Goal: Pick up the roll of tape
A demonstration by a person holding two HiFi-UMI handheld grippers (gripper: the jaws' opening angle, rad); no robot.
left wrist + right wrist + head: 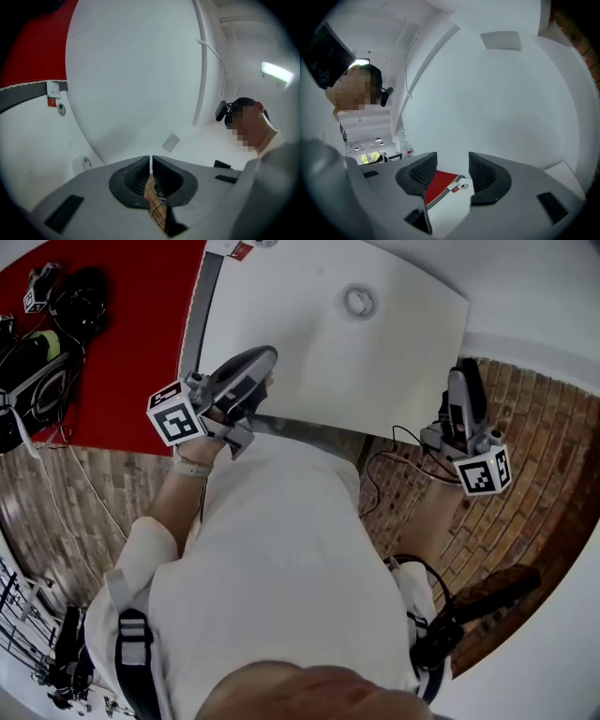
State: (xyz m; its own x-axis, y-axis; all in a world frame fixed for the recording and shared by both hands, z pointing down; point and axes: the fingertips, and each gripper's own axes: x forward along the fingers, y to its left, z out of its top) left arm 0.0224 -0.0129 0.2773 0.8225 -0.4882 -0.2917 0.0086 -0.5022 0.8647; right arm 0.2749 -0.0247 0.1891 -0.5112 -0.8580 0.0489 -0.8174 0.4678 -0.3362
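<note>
The roll of tape [359,302], a small pale ring, lies flat on the white table [309,362] towards its far side. My left gripper [265,356] hangs over the table's near left part, well short of the tape. In the left gripper view its jaws [151,160] are shut with nothing between them. My right gripper [466,371] is off the table's right edge, over brick floor. In the right gripper view its jaws [453,161] stand open and empty. Neither gripper view shows the tape.
A red carpet [122,334] lies left of the table, with black cables and gear [47,324] on it. Brick-patterned floor [534,437] spreads to the right, crossed by a cable [394,457]. The person's white-clad torso [281,568] fills the lower middle.
</note>
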